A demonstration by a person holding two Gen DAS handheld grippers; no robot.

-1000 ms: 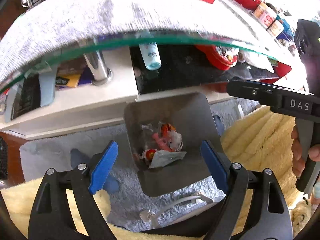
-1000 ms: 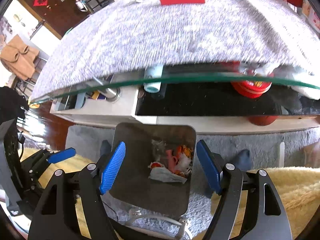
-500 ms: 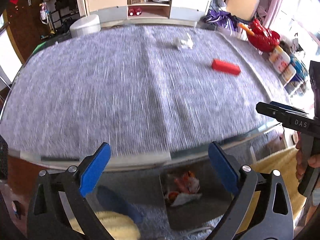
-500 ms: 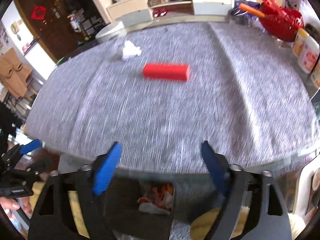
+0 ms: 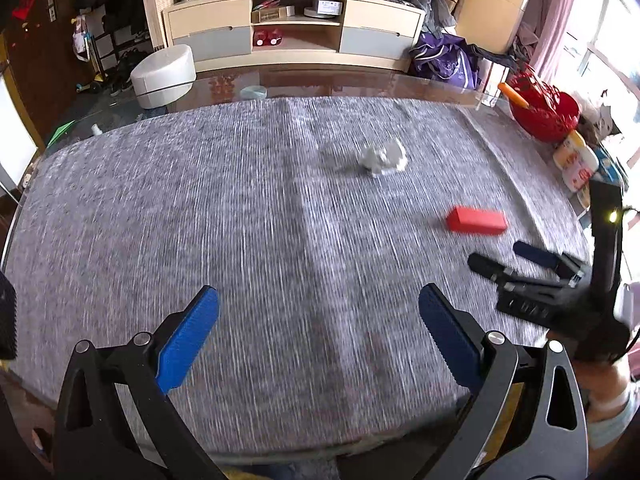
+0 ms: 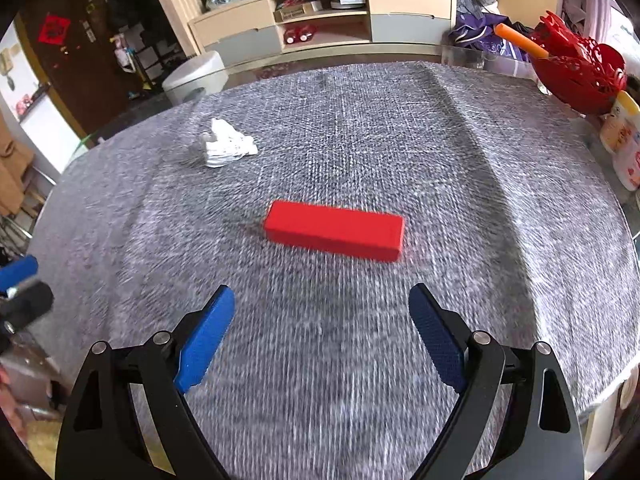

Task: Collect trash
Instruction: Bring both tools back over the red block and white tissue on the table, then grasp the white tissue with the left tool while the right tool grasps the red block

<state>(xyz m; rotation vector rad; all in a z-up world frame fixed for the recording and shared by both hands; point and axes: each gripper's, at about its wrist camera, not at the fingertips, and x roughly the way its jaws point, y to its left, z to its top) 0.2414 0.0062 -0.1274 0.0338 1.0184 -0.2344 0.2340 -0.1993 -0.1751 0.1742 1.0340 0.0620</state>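
Jaws stand wide and empty on both tools: the left gripper (image 5: 318, 322) hangs over bare grey woven cloth covering the surface (image 5: 160, 208), and the right gripper (image 6: 320, 322) hangs over the same cloth, its blue pads (image 6: 204, 338) well apart with nothing between them.

Going from left to right in the right wrist view, a crumpled white paper tissue (image 6: 226, 144) lies toward the far left of the cloth, and a long red rectangular box (image 6: 334, 230) lies near the middle, just ahead of the right gripper and roughly lengthwise across its line. The two sit well apart from each other. At the far right edge stand a red openwork plastic basket (image 6: 580, 68) and some cream-coloured jars (image 6: 624, 140), which look like household goods, not litter.

By my reading, the step in hand is the reach toward a fresh piece of trash. The right gripper seems best placed for the red box; its jaws would need to straddle the narrow width. The tissue falls more naturally to the left gripper, which must travel farther across the cloth.
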